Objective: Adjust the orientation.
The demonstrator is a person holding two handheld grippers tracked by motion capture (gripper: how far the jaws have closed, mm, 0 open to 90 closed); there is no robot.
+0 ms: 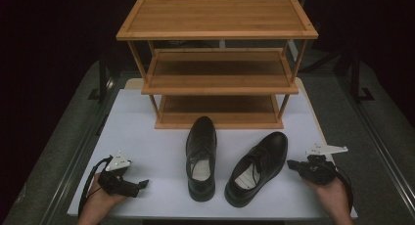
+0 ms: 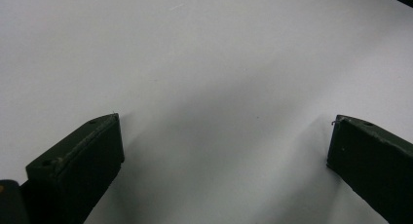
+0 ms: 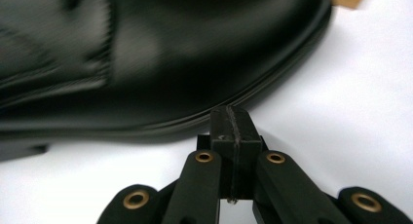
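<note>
**Pair of black shoes, awaiting shelving**

Left gripper [image 1: 128, 186]: held low at the near left of the table [image 1: 147, 137], fingers [image 2: 80, 165] spread wide over bare white surface, holding nothing.

Right gripper [image 1: 299, 166]: near right, fingers [image 3: 233, 131] pressed together, empty, tip just beside the right shoe [image 1: 258, 167] at its sole edge.

Right shoe: on the table, toe angled toward the far right.

Left shoe [image 1: 201, 158]: just beside its mate, toe pointing at the rack.

Wooden shoe rack [image 1: 217, 63]: far side, three tiers, all bare.

Status, as judged: neither shoe lifted yet; gripping, carrying and placing both on a tier remain.
</note>
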